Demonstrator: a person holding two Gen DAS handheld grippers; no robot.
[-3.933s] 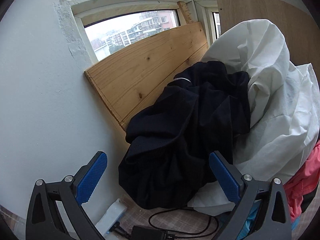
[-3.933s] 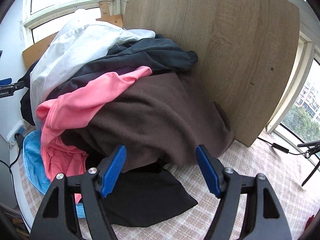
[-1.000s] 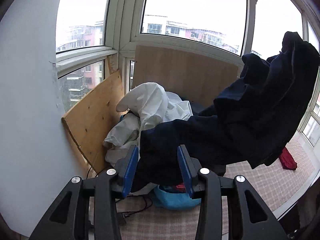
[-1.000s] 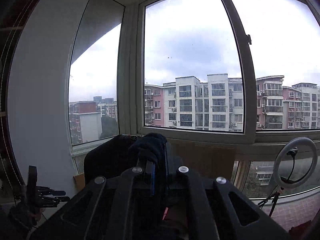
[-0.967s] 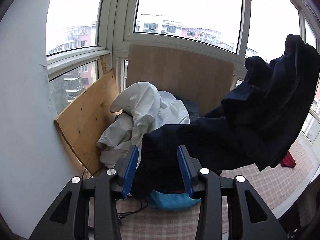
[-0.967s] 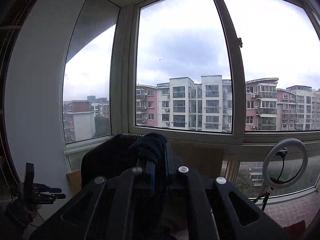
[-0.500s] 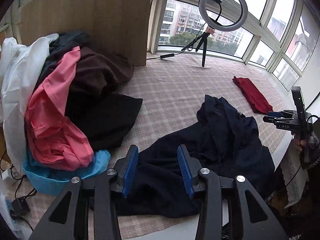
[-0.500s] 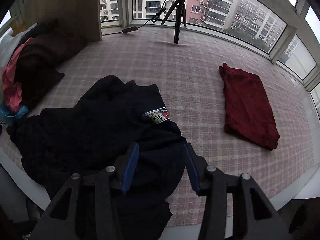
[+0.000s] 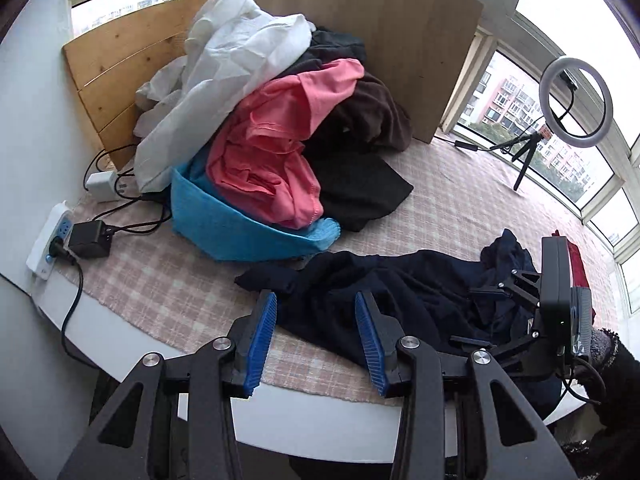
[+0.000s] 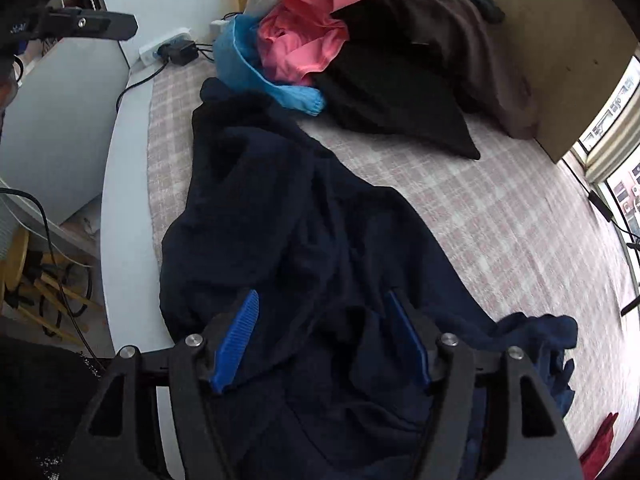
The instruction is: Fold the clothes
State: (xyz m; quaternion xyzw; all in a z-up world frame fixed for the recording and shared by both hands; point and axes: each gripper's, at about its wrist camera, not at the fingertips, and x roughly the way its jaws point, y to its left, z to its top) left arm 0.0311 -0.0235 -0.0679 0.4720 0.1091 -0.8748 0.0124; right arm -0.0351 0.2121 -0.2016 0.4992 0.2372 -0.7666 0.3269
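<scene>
Navy garment (image 10: pixel 304 240) lies crumpled and unfolded along the near edge of the checked mat (image 10: pixel 500 208), both tongs empty above it.

Left gripper (image 9: pixel 316 340) hovers at 6 o'clock in its view, jaws wide, over the garment's left end; right gripper (image 10: pixel 320 340) hangs likewise spread, holding nothing, over the bunched middle. At 11 o'clock an unsorted heap (image 9: pixel 280 120) of white, pink, blue, brown and black clothes waits against the boards. A dark red piece (image 9: pixel 578 264), partly hidden at 3 o'clock, looks flat and possibly folded. Judged so: most folding remains.
</scene>
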